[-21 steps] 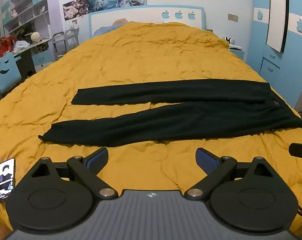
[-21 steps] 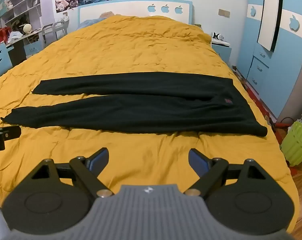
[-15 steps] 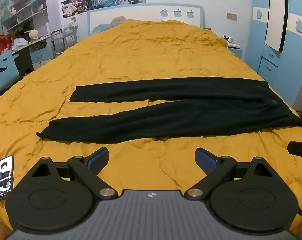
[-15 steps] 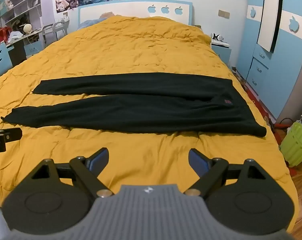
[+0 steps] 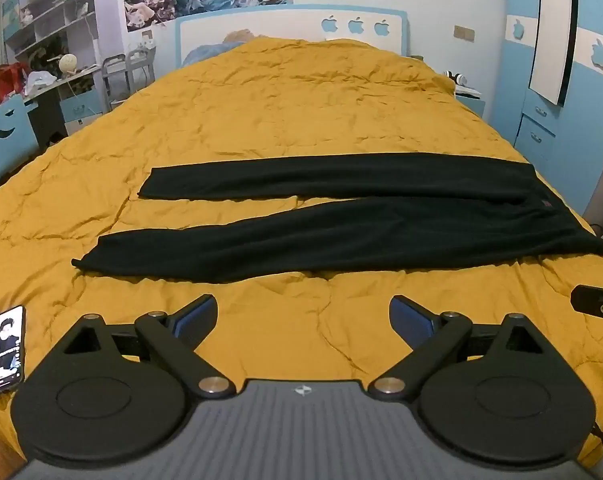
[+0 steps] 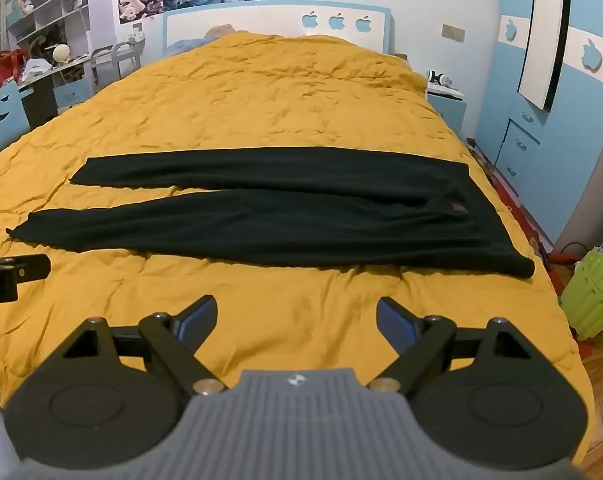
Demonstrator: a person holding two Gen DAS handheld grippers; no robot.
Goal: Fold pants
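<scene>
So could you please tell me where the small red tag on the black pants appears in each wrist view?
Left wrist: red tag far right, at the waist end of the pants.
Right wrist: red tag right of centre, on the same waist end.
Shared landmark: the headboard's three apple cutouts.

Ahead of your left gripper [image 5: 303,318] and right gripper [image 6: 296,319], both with jaws spread wide, a strip of bare yellow quilt [image 5: 301,120] lay open up to the near edge of the pants [image 5: 341,236] — nothing stood on it. A phone [image 5: 6,350] rested at the quilt's left edge, just beside the left gripper. The far quilt was open to the headboard [image 6: 277,20]. A green basket [image 6: 591,300] stood on the floor off the right edge.
</scene>
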